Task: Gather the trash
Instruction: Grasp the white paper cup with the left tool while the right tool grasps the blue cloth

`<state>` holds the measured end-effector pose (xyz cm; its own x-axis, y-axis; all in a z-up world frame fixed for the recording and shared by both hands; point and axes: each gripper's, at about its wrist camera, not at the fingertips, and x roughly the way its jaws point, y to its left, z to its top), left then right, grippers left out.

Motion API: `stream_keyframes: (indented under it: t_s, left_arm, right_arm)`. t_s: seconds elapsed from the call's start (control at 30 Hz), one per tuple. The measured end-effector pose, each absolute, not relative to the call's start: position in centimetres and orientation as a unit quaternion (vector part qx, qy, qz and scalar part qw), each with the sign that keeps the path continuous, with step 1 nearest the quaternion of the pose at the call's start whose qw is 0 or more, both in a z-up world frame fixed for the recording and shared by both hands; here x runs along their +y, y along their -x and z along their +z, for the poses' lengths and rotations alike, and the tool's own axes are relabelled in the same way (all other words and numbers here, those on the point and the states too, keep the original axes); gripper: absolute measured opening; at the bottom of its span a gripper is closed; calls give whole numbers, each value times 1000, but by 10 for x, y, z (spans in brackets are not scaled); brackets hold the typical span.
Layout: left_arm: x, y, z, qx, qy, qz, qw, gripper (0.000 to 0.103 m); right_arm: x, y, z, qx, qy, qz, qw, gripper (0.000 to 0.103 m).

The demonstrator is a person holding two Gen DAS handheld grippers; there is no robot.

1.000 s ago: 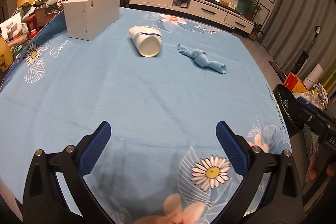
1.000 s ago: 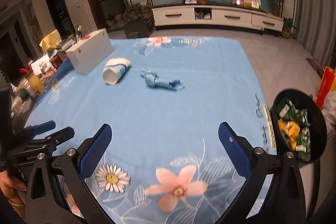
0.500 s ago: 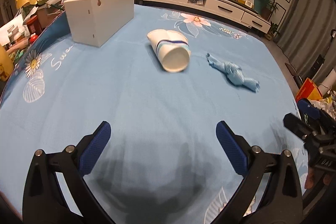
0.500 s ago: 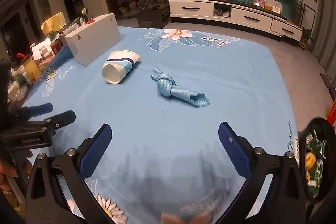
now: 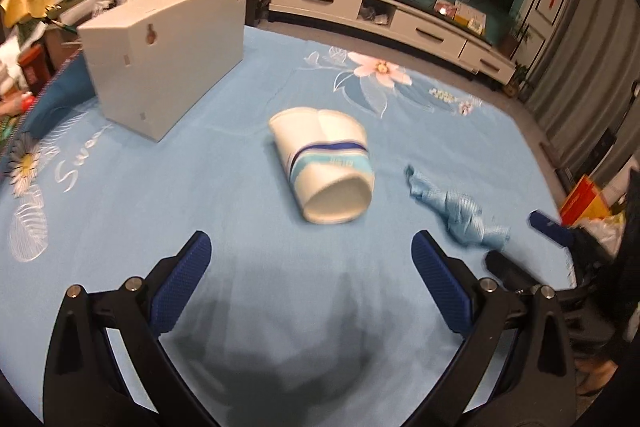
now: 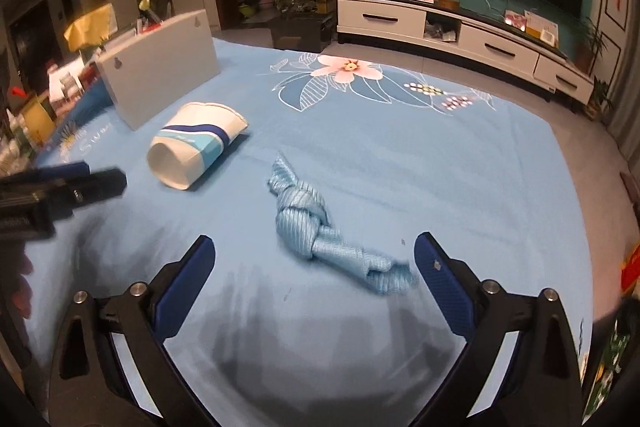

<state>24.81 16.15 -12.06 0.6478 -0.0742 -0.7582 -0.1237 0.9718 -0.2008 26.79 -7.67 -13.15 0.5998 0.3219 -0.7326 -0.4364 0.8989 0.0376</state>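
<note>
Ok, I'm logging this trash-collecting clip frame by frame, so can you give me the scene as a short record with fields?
surface: table under a blue floral cloth
trash 1: paper cup lying on its side, open end toward the left gripper
trash 2: knotted blue cloth strip, right of the cup
other item: white box, far left
left gripper: open, empty, lined up with the cup
right gripper: open, empty, fingers either side of the strip

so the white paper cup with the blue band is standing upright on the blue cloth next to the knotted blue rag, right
Not quite: the white paper cup with the blue band lies on its side, as the left wrist view shows. It does sit on the blue floral cloth, near the knotted blue rag.
</note>
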Motion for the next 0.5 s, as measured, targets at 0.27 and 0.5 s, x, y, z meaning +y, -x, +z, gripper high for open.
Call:
stream_keyframes:
  t_s: [0.27, 0.5]
  left_arm:
    - [160, -290, -129, 424, 139, -6, 895, 100]
    - [147, -317, -145, 440, 117, 8, 890, 100]
  right_arm:
    - [-61, -294, -149, 408, 93, 222, 880, 73]
    - [-61, -297, -157, 413, 93, 225, 878, 29]
